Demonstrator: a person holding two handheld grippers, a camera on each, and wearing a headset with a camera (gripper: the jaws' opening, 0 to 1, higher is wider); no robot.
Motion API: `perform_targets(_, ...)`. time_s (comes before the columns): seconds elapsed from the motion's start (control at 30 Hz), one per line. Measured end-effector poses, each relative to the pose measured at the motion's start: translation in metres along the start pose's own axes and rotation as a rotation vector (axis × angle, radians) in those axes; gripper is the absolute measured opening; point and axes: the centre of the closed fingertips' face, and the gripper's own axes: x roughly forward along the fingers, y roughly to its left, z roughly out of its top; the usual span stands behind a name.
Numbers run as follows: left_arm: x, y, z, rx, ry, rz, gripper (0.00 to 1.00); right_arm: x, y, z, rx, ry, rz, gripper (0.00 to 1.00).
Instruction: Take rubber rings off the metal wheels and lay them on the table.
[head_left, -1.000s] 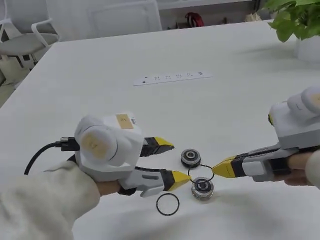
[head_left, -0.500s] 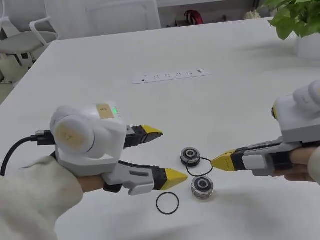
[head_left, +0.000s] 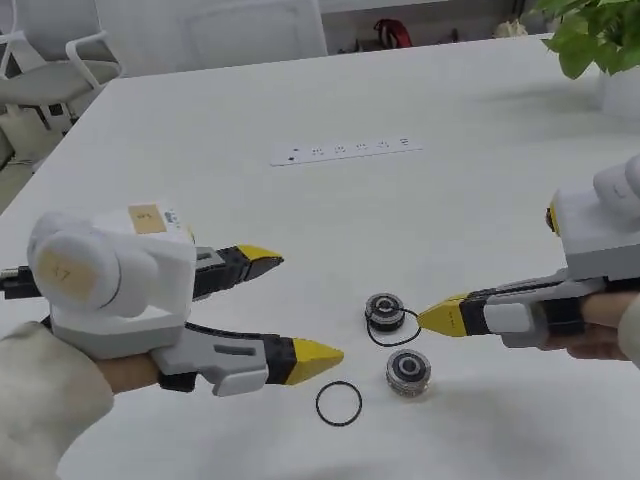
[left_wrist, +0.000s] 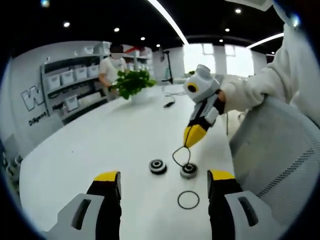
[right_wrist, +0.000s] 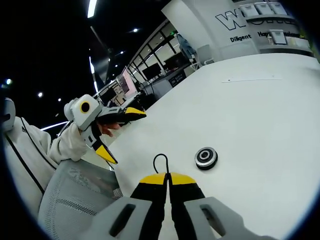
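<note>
Two small metal wheels lie on the white table. My right gripper is shut on a thin black rubber ring, which dangles as a loop beside the farther wheel. In the right gripper view the ring rises from the closed jaws, with one wheel just beyond. A second black ring lies flat and loose in front of the nearer wheel. My left gripper stands open to the left of the wheels, holding nothing. The left gripper view shows both wheels and the loose ring.
A white power strip lies across the middle of the table. A potted plant stands at the far right corner. Office chairs stand beyond the far left edge. A person stands by shelves in the background.
My left gripper has drawn back to the left, away from the wheels, still open. My right gripper has kept hold of the ring and barely shifted.
</note>
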Motion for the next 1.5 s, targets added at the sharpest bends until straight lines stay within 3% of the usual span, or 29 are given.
perform_targets(0.27, -0.009, 0.001, -0.01, -0.022, 0.003, 0.007, 0.78, 0.002, 0.005, 0.001, -0.002, 0.003, 0.009, 0.0)
perform_targets(0.57, -0.015, 0.0, -0.03, -0.041, 0.041, 0.015, 0.83, 0.01, 0.014, -0.004, -0.013, 0.033, 0.025, 0.0)
perform_targets(0.93, -0.024, 0.0, -0.038, -0.08, 0.034, 0.037, 0.83, 0.017, 0.018, -0.017, -0.034, 0.094, 0.026, 0.0)
perform_targets(1.23, -0.023, -0.009, -0.047, -0.083, 0.064, 0.01, 0.84, 0.024, 0.022, -0.032, -0.071, 0.163, 0.028, 0.0)
perform_targets(1.5, -0.022, -0.011, -0.048, -0.086, 0.065, -0.003, 0.82, 0.027, 0.02, -0.042, -0.089, 0.208, 0.017, 0.0)
